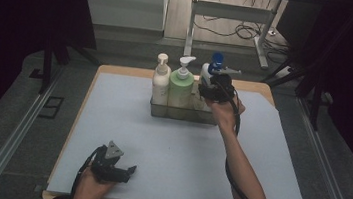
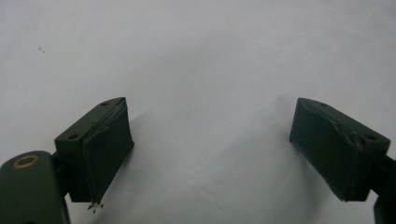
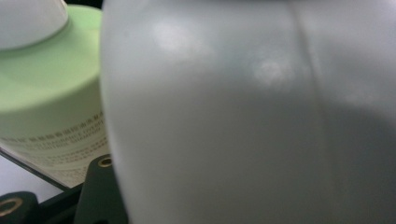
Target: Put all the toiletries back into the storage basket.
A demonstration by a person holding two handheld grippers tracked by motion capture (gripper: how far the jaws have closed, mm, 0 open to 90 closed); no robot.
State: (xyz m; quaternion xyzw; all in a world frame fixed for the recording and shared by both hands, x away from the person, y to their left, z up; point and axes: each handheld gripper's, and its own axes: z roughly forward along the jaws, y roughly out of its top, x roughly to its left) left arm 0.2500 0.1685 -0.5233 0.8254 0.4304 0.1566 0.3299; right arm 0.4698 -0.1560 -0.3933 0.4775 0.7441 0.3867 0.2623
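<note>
The surface (image 1: 124, 139) is a wooden board covered by a pale blue-grey mat. It is bare apart from one group of items at its far edge.

A clear rectangular tray (image 1: 183, 113) sits at the far middle of the surface. Three pump bottles stand upright in it in a row, close together: a cream bottle (image 1: 160, 84) on the left, a green bottle (image 1: 180, 89) in the centre, and a white bottle with a blue pump (image 1: 206, 75) on the right.

The right gripper (image 1: 214, 88) is extended to the tray and pressed up against the white bottle. In the right gripper view the white bottle wall (image 3: 243, 121) is directly against the camera, with the green bottle (image 3: 51, 88) just beside it. The right fingers sit around the bottle body, but the pictures do not show whether they have clamped it; their state cannot be told.

The left gripper (image 1: 123, 170) rests low at the near left corner of the surface, well apart from the tray. Its fingers (image 2: 100, 149) are spread wide over bare mat and hold nothing.

Progress assessment: the work in hand appears to concern the white bottle at the right end of the tray. All three bottles stand inside the tray, so either the white bottle is being set into its place or its removal has only reached the grasp stage. Which of the two applies cannot be determined. Release or lift remains to be done.
</note>
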